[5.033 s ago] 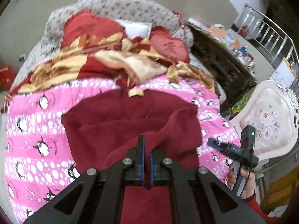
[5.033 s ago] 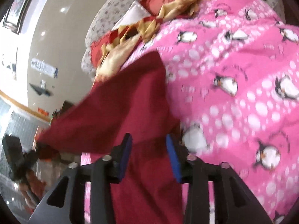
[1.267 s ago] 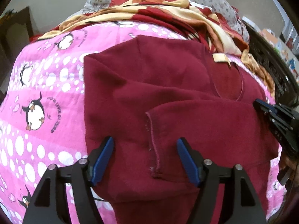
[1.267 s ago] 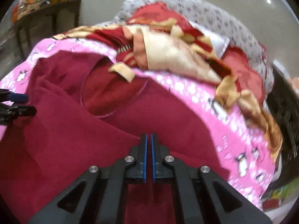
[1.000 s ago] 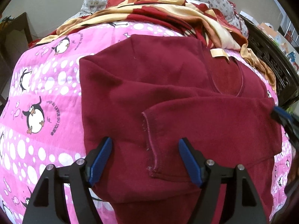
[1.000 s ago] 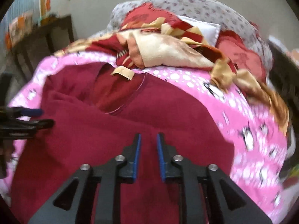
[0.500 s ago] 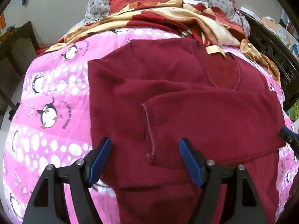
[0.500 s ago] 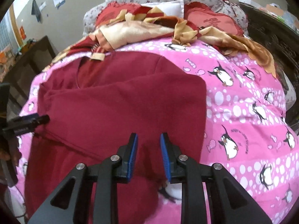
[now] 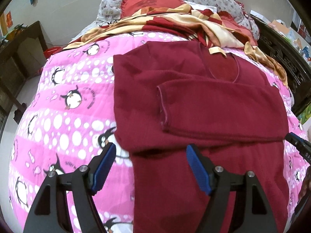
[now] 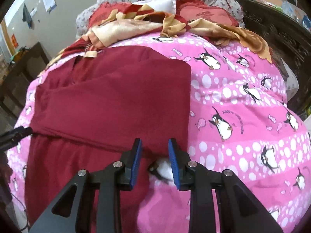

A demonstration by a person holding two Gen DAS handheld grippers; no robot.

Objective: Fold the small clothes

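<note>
A dark red sweater [image 9: 194, 104] lies flat on the pink penguin quilt [image 9: 64, 101], neck towards the pillows. Both sleeves are folded across its chest; one cuff [image 9: 162, 106] lies on top. It also shows in the right wrist view [image 10: 112, 104]. My left gripper [image 9: 150, 161] is wide open and empty above the sweater's lower left side. My right gripper [image 10: 153, 151] is open and empty above the sweater's lower right edge. Its tip [image 9: 297, 145] shows in the left wrist view, and the left gripper's tip [image 10: 17, 133] in the right wrist view.
A red and gold blanket [image 9: 184, 19] and red pillows [image 10: 204, 11] are heaped at the head of the bed. Dark wooden furniture stands on the left [image 9: 17, 58] and the right [image 10: 276, 29]. The pink quilt [image 10: 243, 106] spreads out on both sides of the sweater.
Over five seconds both sleeves were laid across the chest. My right gripper let go of the cloth and opened. Both grippers have drawn back towards the sweater's lower part.
</note>
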